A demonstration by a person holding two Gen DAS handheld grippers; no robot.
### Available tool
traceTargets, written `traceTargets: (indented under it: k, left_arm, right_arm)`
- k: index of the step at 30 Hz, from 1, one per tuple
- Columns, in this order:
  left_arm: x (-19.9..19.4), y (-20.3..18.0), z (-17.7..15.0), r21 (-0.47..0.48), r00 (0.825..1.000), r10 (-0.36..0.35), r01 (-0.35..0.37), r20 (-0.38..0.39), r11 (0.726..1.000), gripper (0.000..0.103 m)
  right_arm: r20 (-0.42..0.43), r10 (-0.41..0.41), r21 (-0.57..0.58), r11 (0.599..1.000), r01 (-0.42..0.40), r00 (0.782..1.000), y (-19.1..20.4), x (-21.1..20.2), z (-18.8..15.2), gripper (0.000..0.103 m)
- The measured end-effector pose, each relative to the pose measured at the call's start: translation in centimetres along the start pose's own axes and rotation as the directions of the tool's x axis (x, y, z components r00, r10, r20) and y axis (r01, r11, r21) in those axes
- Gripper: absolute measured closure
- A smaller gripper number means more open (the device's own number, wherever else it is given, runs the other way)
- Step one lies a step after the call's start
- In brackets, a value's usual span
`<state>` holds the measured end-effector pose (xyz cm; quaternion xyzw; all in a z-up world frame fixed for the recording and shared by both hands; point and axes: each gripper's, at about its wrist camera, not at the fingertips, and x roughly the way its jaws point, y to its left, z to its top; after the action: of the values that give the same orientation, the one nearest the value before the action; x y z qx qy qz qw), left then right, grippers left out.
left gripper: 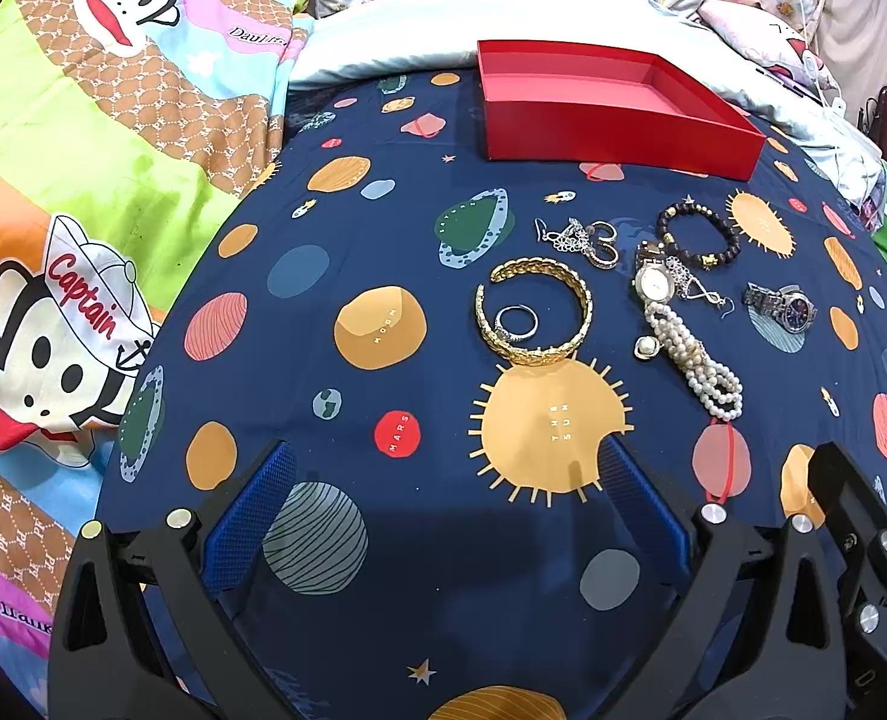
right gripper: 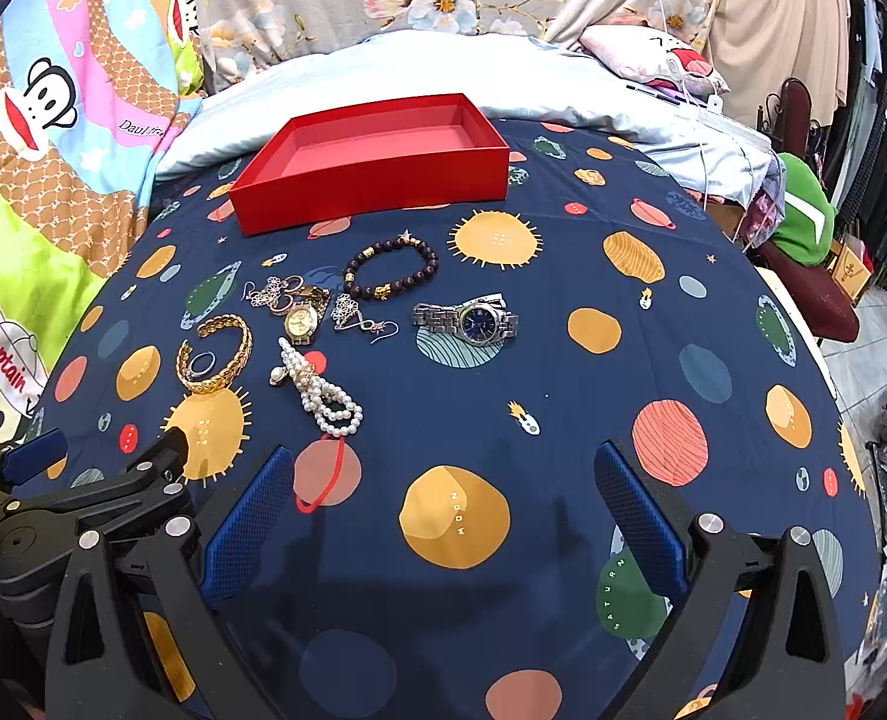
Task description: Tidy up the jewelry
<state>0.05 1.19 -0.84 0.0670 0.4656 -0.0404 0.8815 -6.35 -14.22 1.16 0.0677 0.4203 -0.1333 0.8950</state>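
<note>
From the left wrist camera, the left gripper (left gripper: 443, 480) hangs over a navy planet-print sheet (left gripper: 383, 240) with its blue-padded fingers (left gripper: 251, 516) spread wide and nothing between them. Ahead lies the jewelry. A gold cuff bangle (left gripper: 533, 312) rests just beyond the gripper, with a silver ring (left gripper: 516, 321) lying inside its curve. To the right, a gold-cased watch (left gripper: 653, 283) touches a multi-strand pearl bracelet (left gripper: 698, 363), and a pearl earring (left gripper: 645, 348) sits just beside those strands. Farther back are a tangle of silver earrings (left gripper: 581, 238) and a dark beaded bracelet (left gripper: 698, 234). A steel watch with a blue dial (left gripper: 782, 304) lies apart at the right. An open red box (left gripper: 617, 144) stands behind everything, against a pale pillow (left gripper: 383, 30). The right gripper's black frame (left gripper: 863, 528) intrudes at the lower right edge.

From the right wrist camera, the right gripper (right gripper: 443, 492) is likewise spread open and holds nothing. The same pieces lie ahead and to the left, between the gripper and the red box. A small silver pendant or earring (right gripper: 359, 318), hard to make out, lies between the two watches. The left gripper shows at the lower left.
</note>
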Motion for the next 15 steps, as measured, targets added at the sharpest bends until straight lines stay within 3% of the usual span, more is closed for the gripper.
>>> traceTargets:
  k: [15]
  left_arm:
    - [0.09,0.04,-0.06,-0.002,1.000,0.001,-0.001,-0.004,1.000,0.005]
  right_arm:
    - [-0.001,0.001,0.001,1.000,-0.001,1.000,0.07,0.01,-0.05,0.005]
